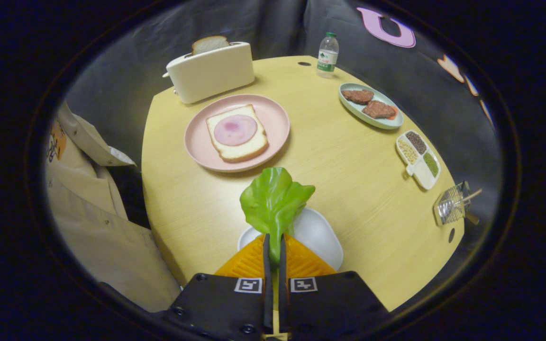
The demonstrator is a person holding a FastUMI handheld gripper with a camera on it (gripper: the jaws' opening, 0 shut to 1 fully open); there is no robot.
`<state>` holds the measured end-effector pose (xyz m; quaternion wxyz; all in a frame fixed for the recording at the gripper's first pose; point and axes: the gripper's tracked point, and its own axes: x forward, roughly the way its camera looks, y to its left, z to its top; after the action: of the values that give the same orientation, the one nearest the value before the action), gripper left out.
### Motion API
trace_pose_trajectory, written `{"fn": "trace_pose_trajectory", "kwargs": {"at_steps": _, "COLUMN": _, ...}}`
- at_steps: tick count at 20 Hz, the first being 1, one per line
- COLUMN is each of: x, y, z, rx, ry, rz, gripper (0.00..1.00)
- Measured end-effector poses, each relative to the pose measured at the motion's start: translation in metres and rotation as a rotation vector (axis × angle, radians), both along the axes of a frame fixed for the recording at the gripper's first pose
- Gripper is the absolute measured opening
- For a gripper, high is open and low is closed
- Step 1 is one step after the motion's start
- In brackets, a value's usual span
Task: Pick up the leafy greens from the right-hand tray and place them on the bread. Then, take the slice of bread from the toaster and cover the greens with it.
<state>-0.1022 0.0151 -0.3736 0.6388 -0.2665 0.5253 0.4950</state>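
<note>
Gripper view, lower centre: hand-held gripper (273, 253) clamped on leafy greens (273, 201) by the stem, raised over white tray (323, 237); bread (236, 132) on pink plate (235, 132) upper centre; risk: thin pinch, floppy leaf slipping free before bread.

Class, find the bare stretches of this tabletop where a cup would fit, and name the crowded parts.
Bare wood lies between the pink plate and the meat dish, and between the white tray and the divided grain dish. Crowded: toaster against the plate, and the far-side row of dishes. The fingers grip the leafy greens.
</note>
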Motion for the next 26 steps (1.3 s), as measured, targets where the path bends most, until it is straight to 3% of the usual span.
{"fn": "trace_pose_trajectory", "kwargs": {"at_steps": 12, "x": -0.001, "y": 0.099, "z": 0.025, "rx": 0.074, "ry": -0.032, "rz": 0.041, "gripper": 0.08}}
{"fn": "trace_pose_trajectory", "kwargs": {"at_steps": 26, "x": -0.013, "y": 0.192, "z": 0.0, "rx": 0.107, "ry": -0.004, "rz": 0.092, "gripper": 0.08}}
